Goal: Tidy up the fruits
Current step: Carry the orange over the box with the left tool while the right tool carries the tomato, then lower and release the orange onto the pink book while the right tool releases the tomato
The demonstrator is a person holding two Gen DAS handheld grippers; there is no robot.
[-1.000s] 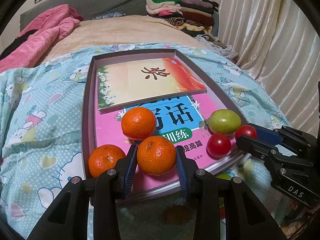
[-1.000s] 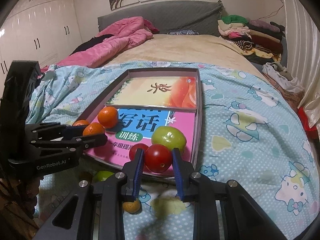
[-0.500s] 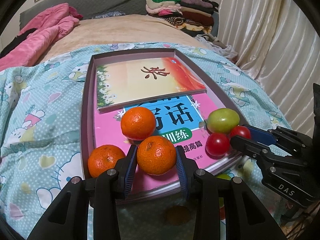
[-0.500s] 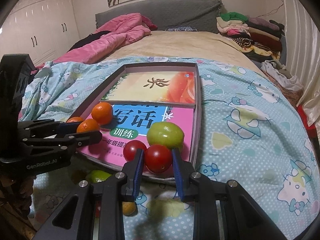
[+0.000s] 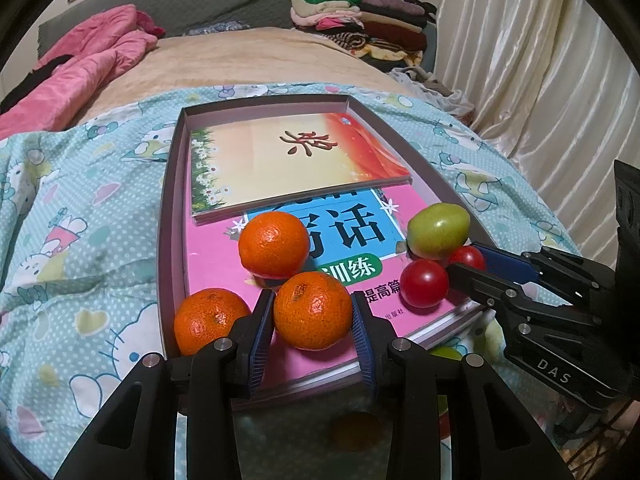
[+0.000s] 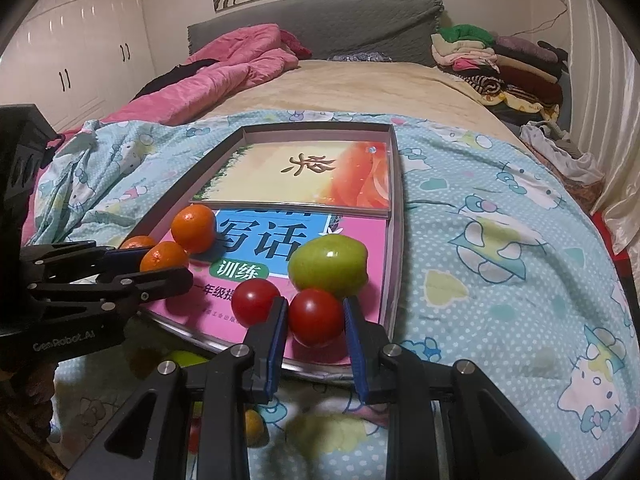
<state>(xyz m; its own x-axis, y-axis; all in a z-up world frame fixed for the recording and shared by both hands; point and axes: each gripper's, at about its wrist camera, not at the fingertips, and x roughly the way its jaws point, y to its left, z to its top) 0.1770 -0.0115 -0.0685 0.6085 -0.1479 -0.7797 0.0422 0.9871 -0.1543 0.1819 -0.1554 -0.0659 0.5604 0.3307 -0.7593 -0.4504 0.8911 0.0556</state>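
A shallow grey tray holding two books lies on the bed. My left gripper is shut on an orange mandarin over the pink book's near edge. Two more mandarins sit just beyond it and to its left. My right gripper is shut on a red tomato at the tray's near right corner. A second tomato and a green fruit are close beside it. Each gripper shows in the other's view, the left gripper and the right gripper.
A pink book and a yellow-red book fill the tray. Below its near edge, a small orange fruit and a green one lie in shadow. A pink quilt and folded clothes lie farther up the bed.
My right gripper has edged inward with its tomato, closer to the other tomato and the green fruit. The left gripper and its mandarin have stayed put.
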